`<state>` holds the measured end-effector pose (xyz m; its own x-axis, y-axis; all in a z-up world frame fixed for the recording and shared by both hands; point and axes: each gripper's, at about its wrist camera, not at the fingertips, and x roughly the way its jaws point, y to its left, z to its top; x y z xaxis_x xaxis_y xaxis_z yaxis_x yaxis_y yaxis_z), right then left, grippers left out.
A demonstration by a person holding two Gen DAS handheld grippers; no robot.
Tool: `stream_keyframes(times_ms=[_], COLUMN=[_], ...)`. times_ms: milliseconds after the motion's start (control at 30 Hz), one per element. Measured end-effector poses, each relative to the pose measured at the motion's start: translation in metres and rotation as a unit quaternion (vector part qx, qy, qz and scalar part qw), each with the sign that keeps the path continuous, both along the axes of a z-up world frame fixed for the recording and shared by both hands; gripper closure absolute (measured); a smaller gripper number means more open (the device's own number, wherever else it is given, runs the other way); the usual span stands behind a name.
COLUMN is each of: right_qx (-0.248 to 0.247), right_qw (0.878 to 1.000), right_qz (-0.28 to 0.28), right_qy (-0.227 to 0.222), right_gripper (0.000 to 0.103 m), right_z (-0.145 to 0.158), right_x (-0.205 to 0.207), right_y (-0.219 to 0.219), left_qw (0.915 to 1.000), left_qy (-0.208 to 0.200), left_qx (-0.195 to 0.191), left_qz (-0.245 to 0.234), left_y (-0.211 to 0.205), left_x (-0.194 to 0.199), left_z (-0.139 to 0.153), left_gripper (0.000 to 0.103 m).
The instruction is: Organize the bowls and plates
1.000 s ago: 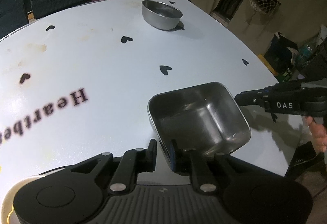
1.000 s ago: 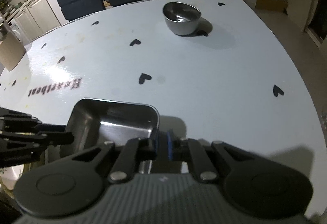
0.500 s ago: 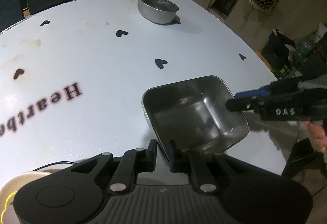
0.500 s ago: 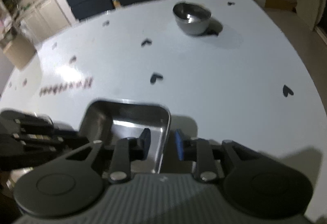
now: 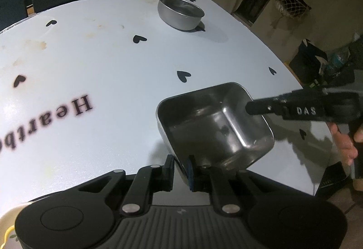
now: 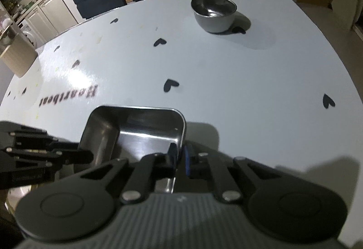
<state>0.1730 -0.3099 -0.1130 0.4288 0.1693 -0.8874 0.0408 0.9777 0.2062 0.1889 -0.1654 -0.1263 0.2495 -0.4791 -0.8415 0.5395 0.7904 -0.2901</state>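
We judge the square, shiny steel dish (image 5: 215,126), sitting at the near right of the white heart-print table (image 5: 102,62), to be light, stiff and slippery, so its thin rim is the place to take it. The left tool (image 5: 180,168) is clamped on the near wall and the right tool (image 6: 180,157) on the right wall, each with one finger inside.

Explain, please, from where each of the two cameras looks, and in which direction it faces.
Left wrist view: sits on the left gripper, looking forward and down over the white table; its jaws pinch the near wall of the square steel tray; the right gripper and a hand show at right.
Right wrist view: sits on the right gripper, clamped on the tray's right rim; the left gripper enters from the left.
Shared: the tray, the round steel bowl, the table, both grippers.
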Motion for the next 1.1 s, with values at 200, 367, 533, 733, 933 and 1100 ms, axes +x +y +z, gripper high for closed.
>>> stream_keyframes(times_ms=[200,367,533,733,933,1100], right_qx=[-0.002,-0.006,-0.003,-0.003,0.006,-0.006], right_qw=[1.0,1.0,1.0,1.0,0.998,0.996], right_qz=[-0.007,-0.004,0.008,0.023,0.024,0.005], right_qy=[-0.009,-0.012,-0.019,-0.021,-0.05,-0.084], right_gripper=[0.098,0.098,0.094,0.074,0.045,0.023], right_z=[-0.001,-0.001,-0.003,-0.002,0.016,0.034], right_x=[0.014,0.014,0.01,0.004,-0.005,-0.01], right_y=[-0.003,-0.002,-0.004,-0.003,-0.003,-0.004], left_qw=[1.0,1.0,0.9999,0.9995,0.999,0.9973], left_qy=[-0.001,-0.004,0.002,-0.007,-0.03,-0.061], left_qx=[-0.004,-0.004,-0.006,-0.022,-0.022,-0.026], left_qz=[0.001,0.005,0.014,0.023,0.024,0.033], left_y=[-0.001,0.0,0.003,0.005,0.005,0.007], left_x=[0.004,0.002,0.002,0.003,-0.001,-0.003], left_z=[0.0,0.001,0.007,0.016,0.025,0.038], left_gripper=[0.087,0.087,0.076,0.066,0.033,0.007])
